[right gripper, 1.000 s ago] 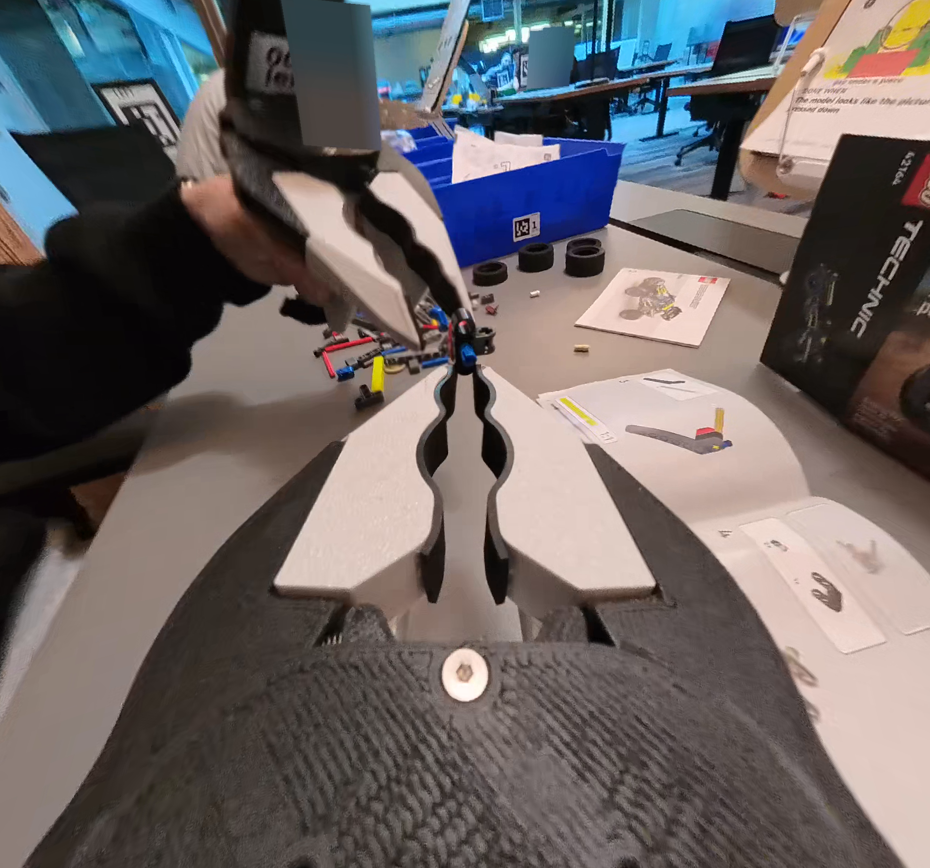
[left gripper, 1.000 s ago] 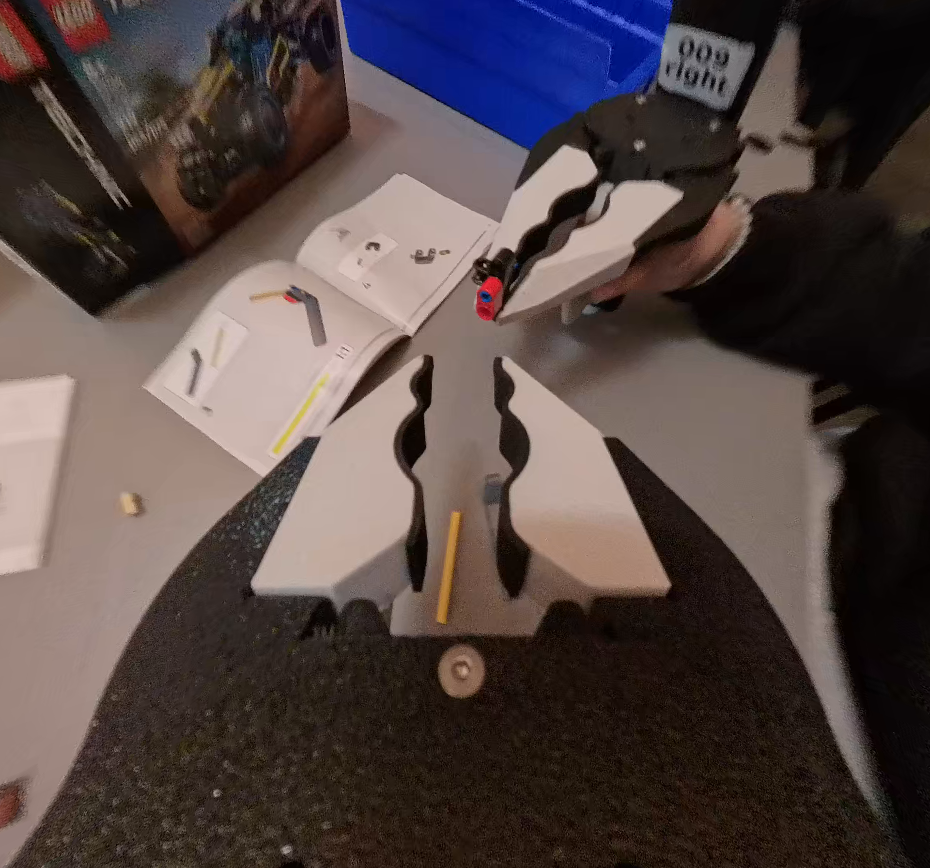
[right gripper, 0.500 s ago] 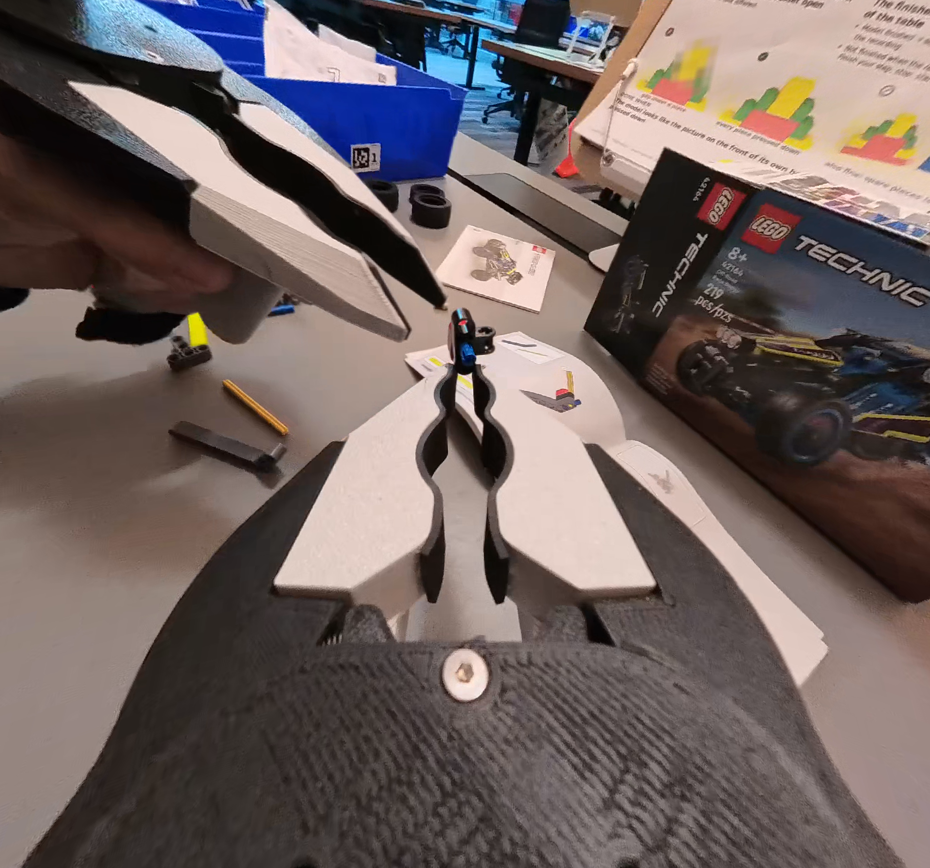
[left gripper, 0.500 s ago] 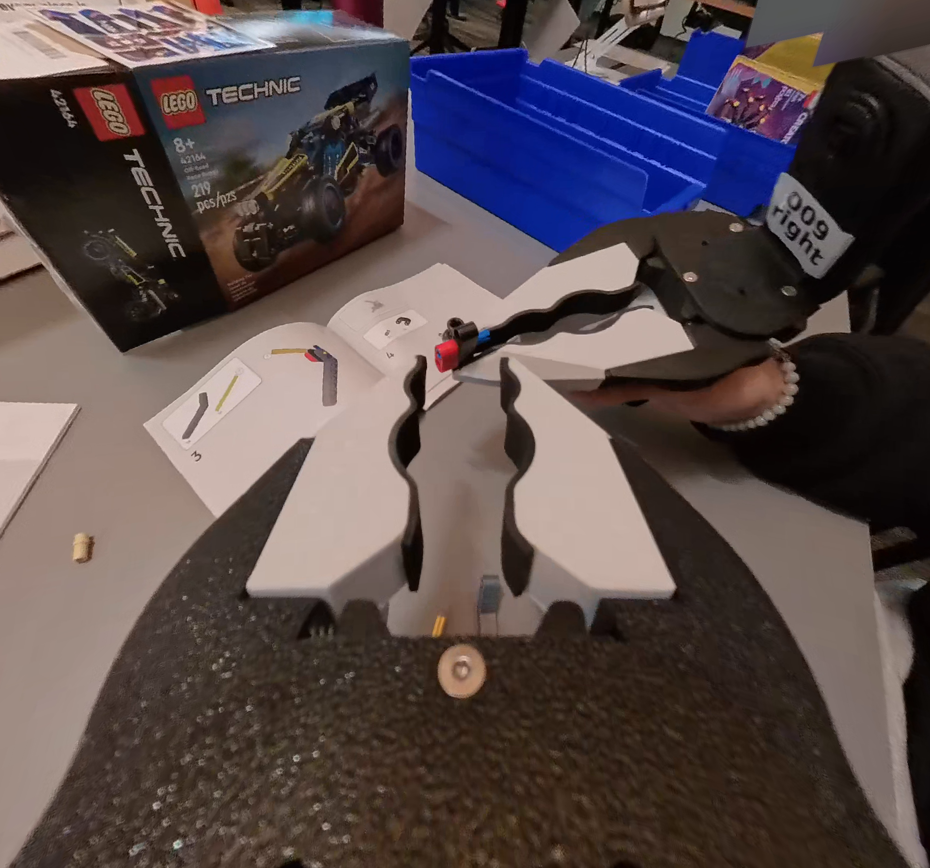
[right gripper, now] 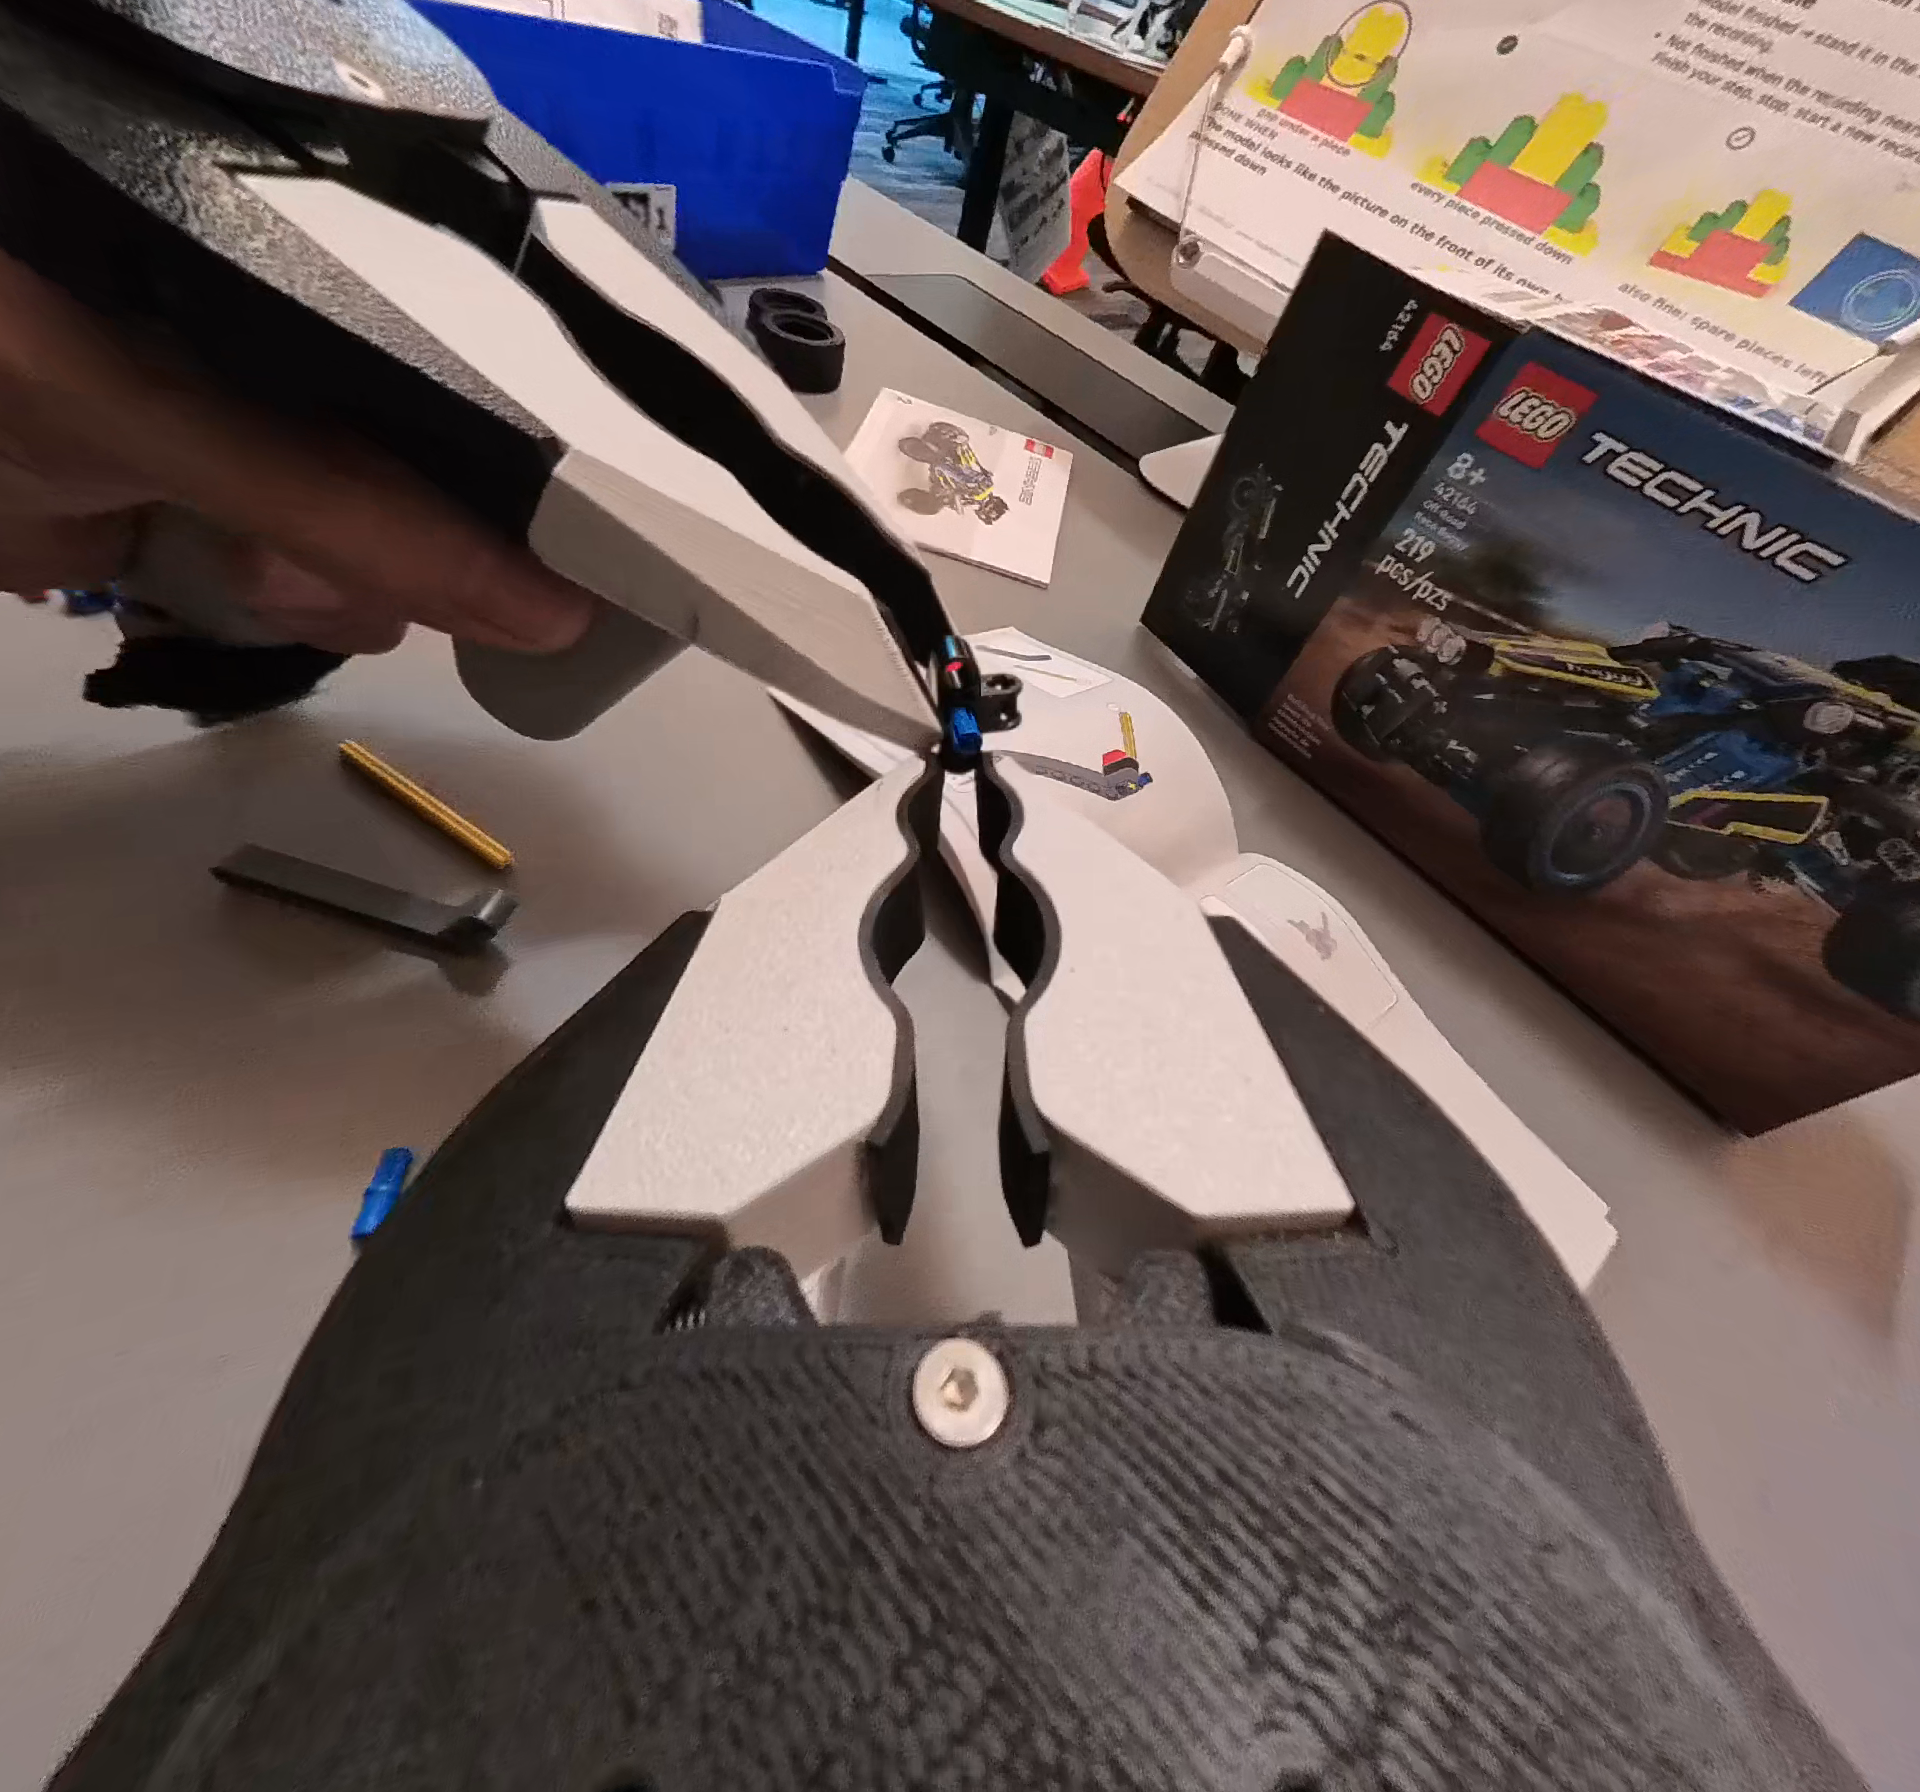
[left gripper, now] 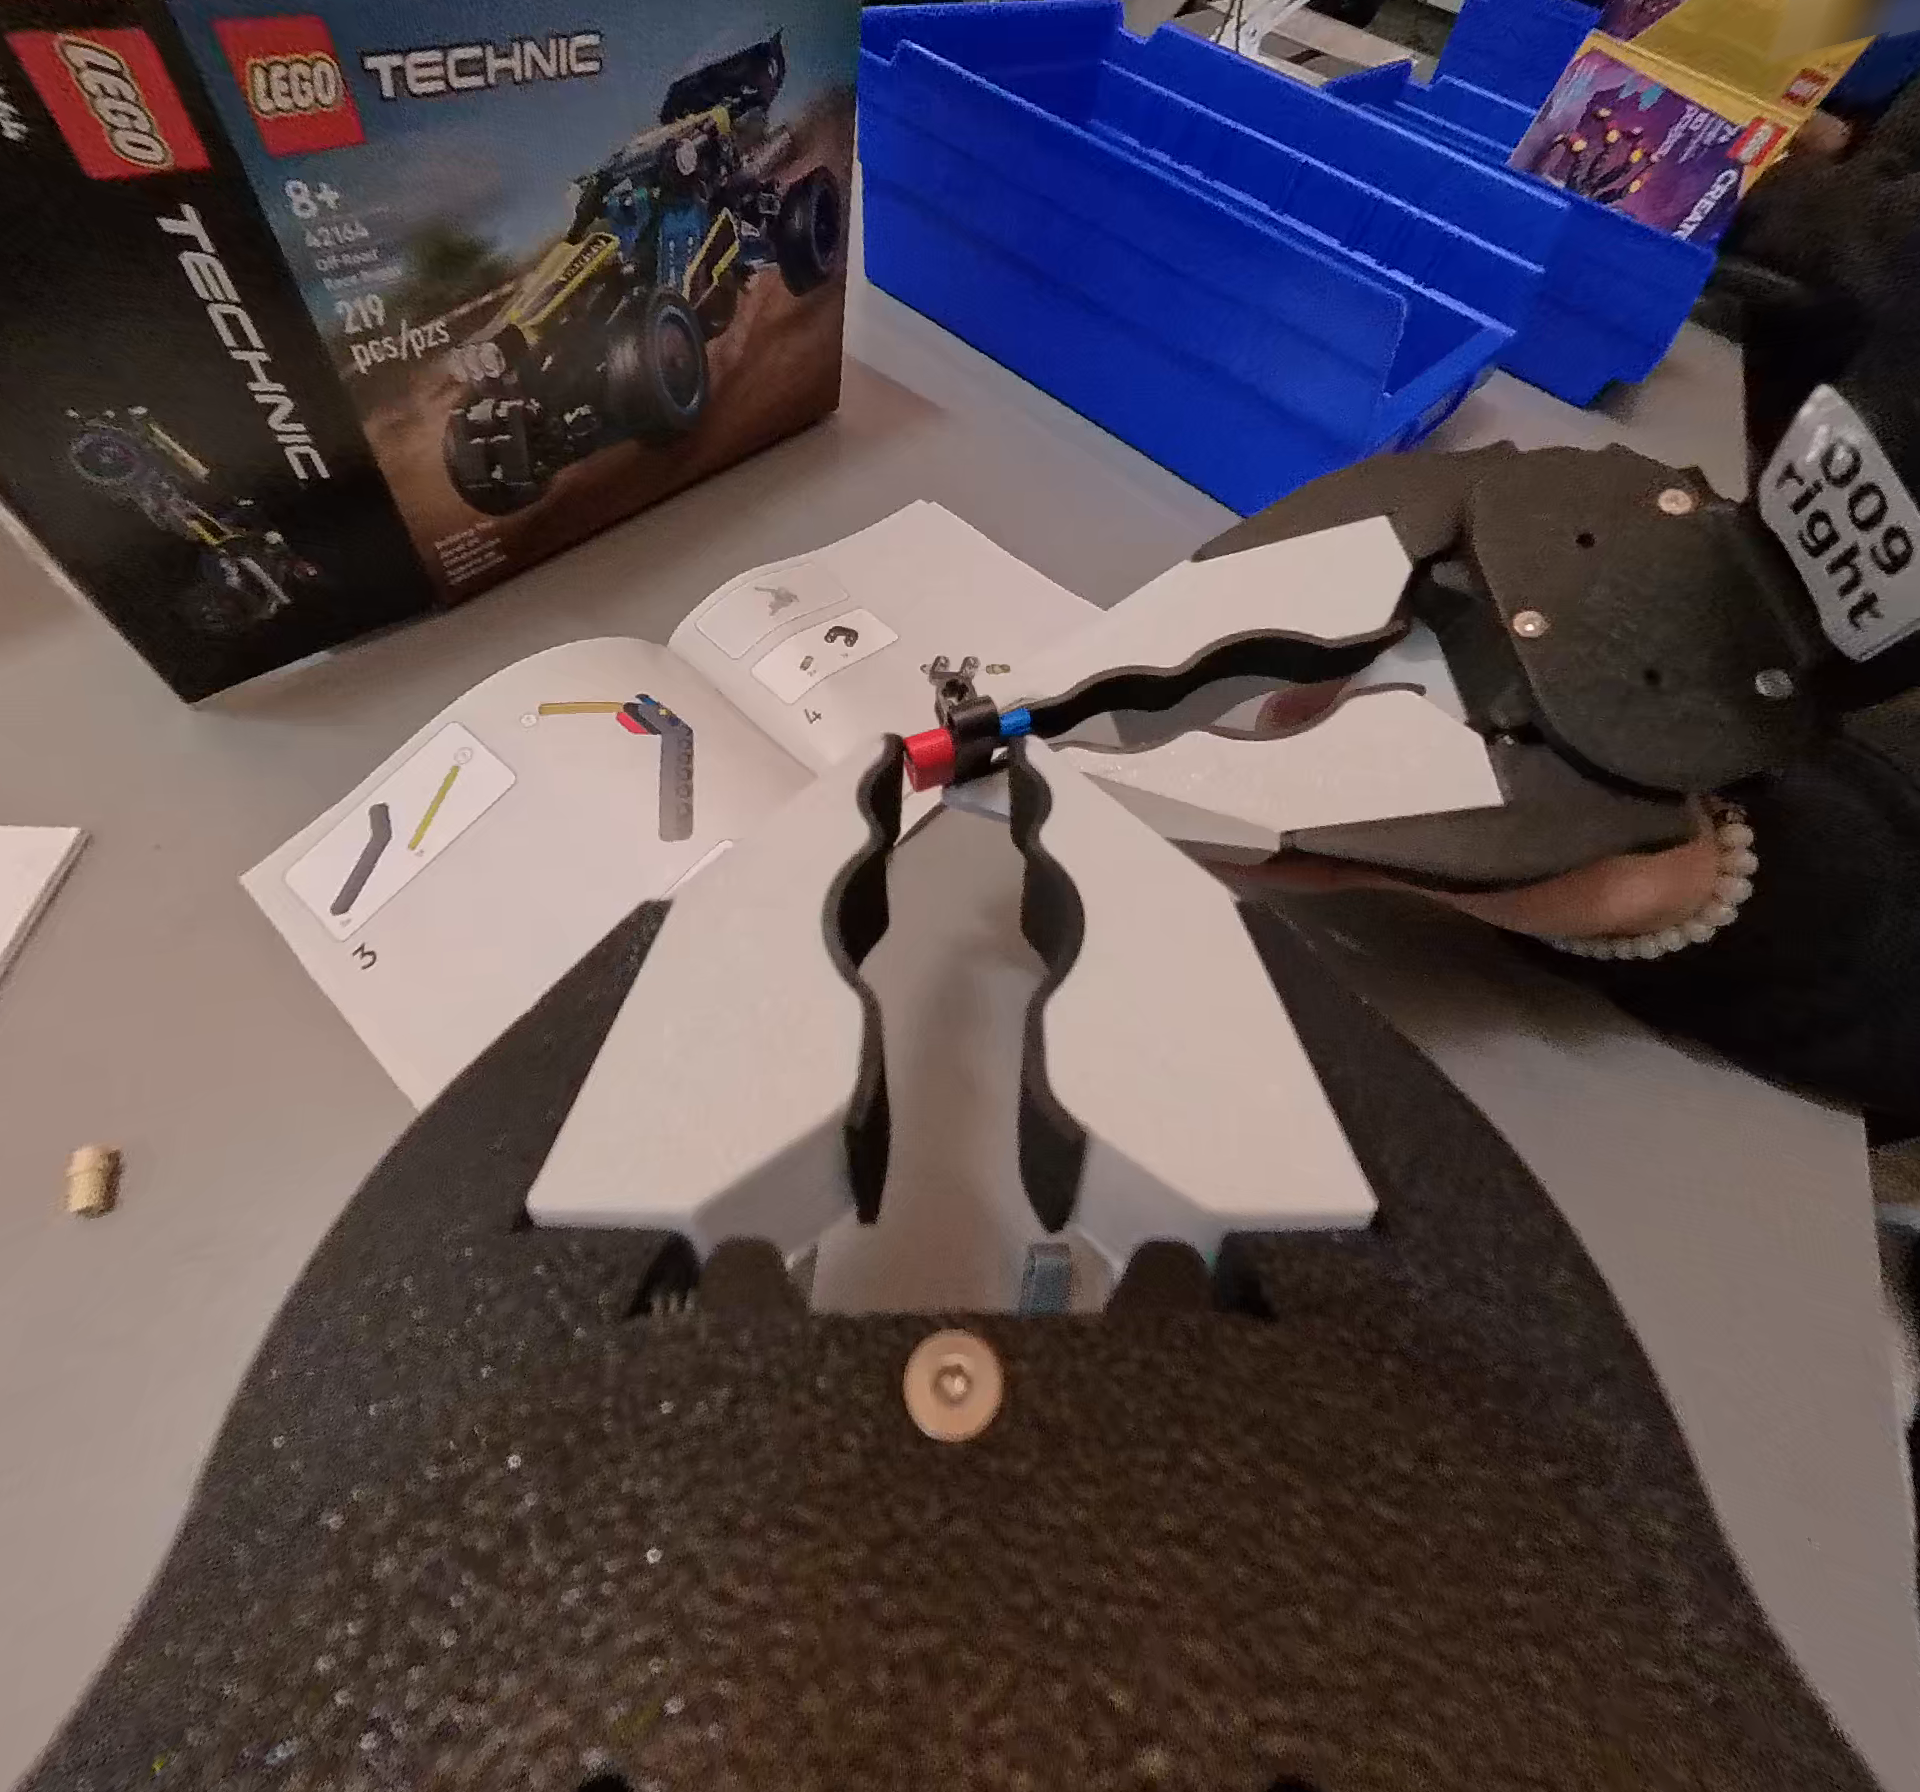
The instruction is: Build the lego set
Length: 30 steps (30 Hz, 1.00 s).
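Right tongs (left gripper: 1013, 729) pinching small pin assembly (left gripper: 951, 740); left tongs (left gripper: 951, 786) spread. Light, rigid, slippery: grip red end squarely.

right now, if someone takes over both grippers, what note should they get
Right gripper: shut on the small black, red and blue lego pin assembly, held in the air above the open instruction booklet.
Left gripper: open, empty, tips right at the assembly's red end.
On the grey table: thin yellow axle and dark grey angled beam, both loose; small blue pin near the right gripper's body.
Done: the small assembly only. Left: beam, axle and nearly the whole build.
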Each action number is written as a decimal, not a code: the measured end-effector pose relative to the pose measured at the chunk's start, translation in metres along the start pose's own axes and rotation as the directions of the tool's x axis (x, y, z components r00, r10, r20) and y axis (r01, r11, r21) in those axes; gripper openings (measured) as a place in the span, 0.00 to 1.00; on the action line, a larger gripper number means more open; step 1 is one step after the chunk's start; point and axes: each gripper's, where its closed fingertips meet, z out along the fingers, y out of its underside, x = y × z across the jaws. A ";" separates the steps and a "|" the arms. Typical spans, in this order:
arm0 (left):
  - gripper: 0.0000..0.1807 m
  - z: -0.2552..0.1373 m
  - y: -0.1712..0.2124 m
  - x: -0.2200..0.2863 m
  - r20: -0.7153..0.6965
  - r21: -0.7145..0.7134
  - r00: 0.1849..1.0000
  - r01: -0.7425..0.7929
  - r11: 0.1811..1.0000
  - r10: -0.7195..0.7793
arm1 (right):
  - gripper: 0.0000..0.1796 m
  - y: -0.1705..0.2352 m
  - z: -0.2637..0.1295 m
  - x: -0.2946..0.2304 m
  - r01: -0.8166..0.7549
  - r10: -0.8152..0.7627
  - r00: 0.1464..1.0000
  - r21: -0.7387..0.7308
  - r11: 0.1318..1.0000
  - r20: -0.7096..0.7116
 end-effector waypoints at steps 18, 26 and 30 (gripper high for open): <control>0.08 -0.020 0.015 -0.007 -0.187 0.017 0.982 -0.015 1.000 0.018 | 0.05 -0.002 0.003 -0.023 0.017 -0.025 0.982 0.044 0.999 0.188; 0.08 -0.027 0.013 0.003 -0.265 0.011 0.962 0.070 0.997 -0.065 | 0.05 -0.009 -0.003 -0.036 -0.036 0.010 0.950 0.078 0.996 0.313; 0.08 -0.028 0.012 0.005 -0.300 0.010 0.947 0.124 0.992 -0.116 | 0.04 -0.008 -0.003 -0.037 -0.032 0.007 0.948 0.073 0.997 0.318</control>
